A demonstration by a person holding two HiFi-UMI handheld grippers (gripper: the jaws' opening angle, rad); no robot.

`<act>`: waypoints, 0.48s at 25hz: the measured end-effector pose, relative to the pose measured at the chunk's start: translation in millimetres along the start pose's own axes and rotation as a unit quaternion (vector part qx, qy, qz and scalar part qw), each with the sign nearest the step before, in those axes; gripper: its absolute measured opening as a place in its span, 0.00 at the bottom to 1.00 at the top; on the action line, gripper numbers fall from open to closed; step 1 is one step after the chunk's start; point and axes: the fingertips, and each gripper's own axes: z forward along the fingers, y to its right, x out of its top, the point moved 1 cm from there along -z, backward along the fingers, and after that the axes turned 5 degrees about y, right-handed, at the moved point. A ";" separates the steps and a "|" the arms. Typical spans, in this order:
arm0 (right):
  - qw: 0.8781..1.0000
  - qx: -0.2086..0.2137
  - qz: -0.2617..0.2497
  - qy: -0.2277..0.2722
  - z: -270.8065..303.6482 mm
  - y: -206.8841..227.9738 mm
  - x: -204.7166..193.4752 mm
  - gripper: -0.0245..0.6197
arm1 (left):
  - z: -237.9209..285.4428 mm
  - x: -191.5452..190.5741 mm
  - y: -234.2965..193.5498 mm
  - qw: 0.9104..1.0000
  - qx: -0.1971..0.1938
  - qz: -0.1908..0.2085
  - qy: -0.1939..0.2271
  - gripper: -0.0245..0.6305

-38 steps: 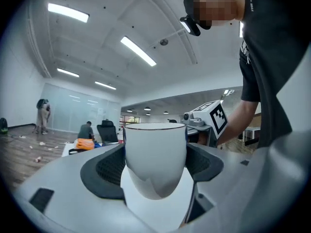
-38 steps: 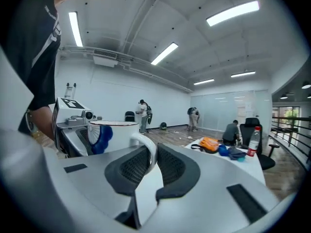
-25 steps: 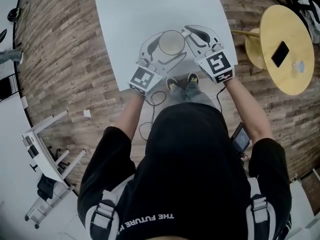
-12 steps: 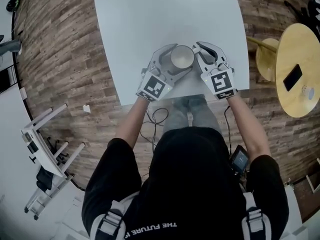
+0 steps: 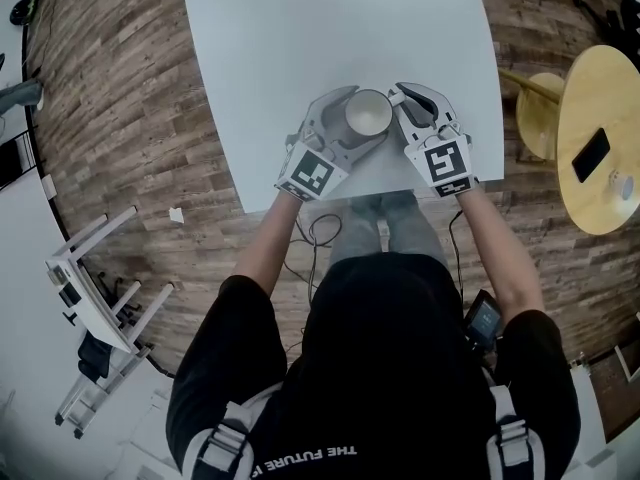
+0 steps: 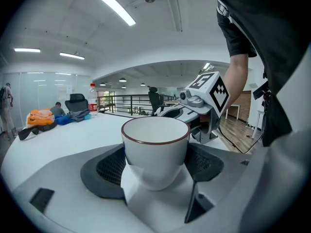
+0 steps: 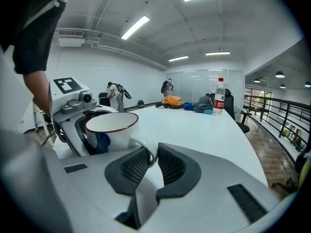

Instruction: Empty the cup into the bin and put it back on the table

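Observation:
A white cup [image 5: 368, 114] with a dark red rim is low over the white table [image 5: 330, 28], near its front edge. I cannot tell if its base touches the table. It looks empty inside [image 6: 155, 130]. My left gripper [image 5: 347, 123] is shut on the cup's body [image 6: 155, 152], with a dark pad on each side. My right gripper [image 5: 398, 116] comes from the right and is shut on the cup's handle [image 7: 148, 147]. Its pads [image 7: 133, 166] pinch the handle. The left gripper view shows the right gripper [image 6: 204, 101] behind the cup.
A round wooden side table [image 5: 600, 148] with a dark phone [image 5: 592, 155] and a small stool [image 5: 540, 113] stand at the right. A white rack [image 5: 95, 308] lies on the wooden floor at the left. A water bottle [image 7: 219, 97] and bags [image 7: 173, 100] sit at the table's far end.
Both grippers have come down with the cup and moved from the table's front edge further in over the table. In the last half second they have barely moved.

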 end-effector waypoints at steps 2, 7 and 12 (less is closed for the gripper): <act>1.000 0.001 -0.002 0.002 -0.7 -1.0 0.0 0.11 | -0.1 1.3 0.7 1.000 0.001 0.002 0.007 0.60; 1.000 0.003 -0.004 0.000 -0.3 -1.3 -3.5 0.11 | 0.8 -3.5 2.0 1.000 -0.002 -0.001 0.006 0.60; 1.000 -0.006 0.014 -0.019 -5.3 0.2 -7.0 0.15 | 0.0 3.9 3.1 0.999 -0.004 -0.043 0.019 0.61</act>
